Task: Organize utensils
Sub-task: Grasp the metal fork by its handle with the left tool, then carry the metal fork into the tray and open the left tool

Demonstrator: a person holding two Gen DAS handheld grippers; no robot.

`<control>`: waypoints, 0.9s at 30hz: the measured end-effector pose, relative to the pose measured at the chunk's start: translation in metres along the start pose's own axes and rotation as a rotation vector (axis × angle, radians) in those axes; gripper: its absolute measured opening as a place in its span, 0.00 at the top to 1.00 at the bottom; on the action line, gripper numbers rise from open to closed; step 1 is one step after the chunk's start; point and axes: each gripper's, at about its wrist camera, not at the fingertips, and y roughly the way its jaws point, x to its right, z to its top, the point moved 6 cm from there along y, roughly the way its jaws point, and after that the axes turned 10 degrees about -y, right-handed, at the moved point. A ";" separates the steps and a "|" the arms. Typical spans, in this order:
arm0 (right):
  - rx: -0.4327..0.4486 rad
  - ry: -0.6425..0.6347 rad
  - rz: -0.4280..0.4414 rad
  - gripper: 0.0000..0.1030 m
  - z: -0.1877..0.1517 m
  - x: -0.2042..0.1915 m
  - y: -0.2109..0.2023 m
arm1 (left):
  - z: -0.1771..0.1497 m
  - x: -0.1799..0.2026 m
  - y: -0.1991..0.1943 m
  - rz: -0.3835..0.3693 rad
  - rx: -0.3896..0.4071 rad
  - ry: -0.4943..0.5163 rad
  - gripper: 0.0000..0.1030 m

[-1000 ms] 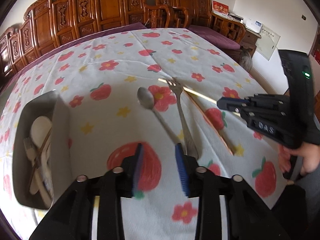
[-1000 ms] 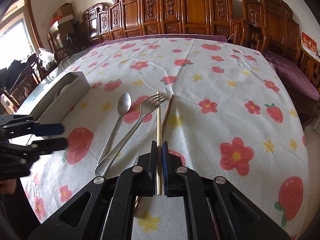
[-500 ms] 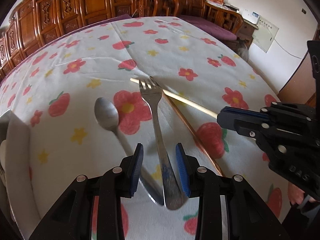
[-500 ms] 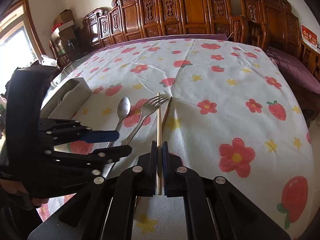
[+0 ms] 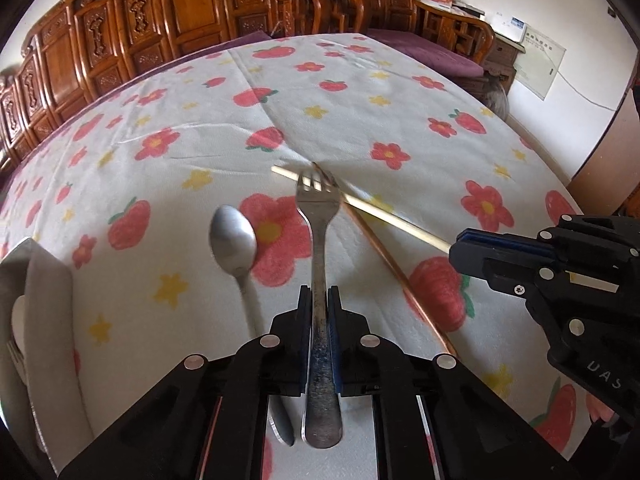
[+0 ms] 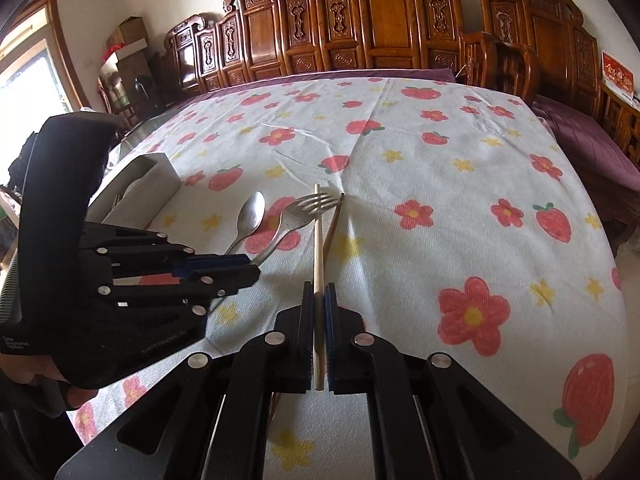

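Your left gripper has its jaws closing on the handle of the fork, and the blue pads sit against both sides of the metal; the tines point toward 12 o'clock and lie across the pale chopstick. Your right gripper has its jaws pressed together, pinching that pale chopstick, which runs straight ahead to 12 o'clock. The spoon lies on the tabletop just beside the fork, at 10 o'clock from your left jaws. A darker chopstick lies at 2 o'clock, just beside the fork. The metal tray sits at 10 o'clock from your right jaws, with utensils in it.
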 end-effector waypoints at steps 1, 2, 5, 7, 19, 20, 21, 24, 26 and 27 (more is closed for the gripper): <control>0.000 -0.002 -0.001 0.94 0.000 0.000 0.000 | 0.001 -0.002 -0.003 0.000 0.005 -0.004 0.93; 0.000 -0.004 -0.003 0.94 0.001 -0.001 0.000 | 0.002 -0.003 -0.005 0.002 0.011 -0.007 0.93; -0.002 -0.005 -0.009 0.94 0.001 -0.002 0.000 | 0.007 -0.007 -0.014 0.001 0.032 -0.014 0.93; -0.004 0.000 -0.016 0.94 0.002 -0.001 0.000 | 0.011 -0.009 -0.023 0.003 0.052 -0.019 0.93; 0.040 -0.003 -0.046 0.94 0.017 -0.014 -0.010 | 0.024 -0.029 -0.068 0.014 0.124 -0.026 0.93; 0.045 -0.007 -0.047 0.94 0.019 -0.016 -0.011 | 0.025 -0.031 -0.072 0.016 0.129 -0.027 0.93; 0.046 -0.010 -0.047 0.94 0.020 -0.019 -0.011 | 0.025 -0.034 -0.075 0.018 0.134 -0.027 0.93; 0.042 -0.021 -0.044 0.94 0.023 -0.024 -0.011 | 0.026 -0.043 -0.084 0.028 0.147 -0.027 0.93; 0.042 -0.031 -0.044 0.94 0.025 -0.029 -0.011 | 0.027 -0.049 -0.089 0.035 0.155 -0.027 0.93; 0.044 -0.034 -0.042 0.94 0.026 -0.030 -0.011 | 0.028 -0.052 -0.092 0.039 0.159 -0.029 0.93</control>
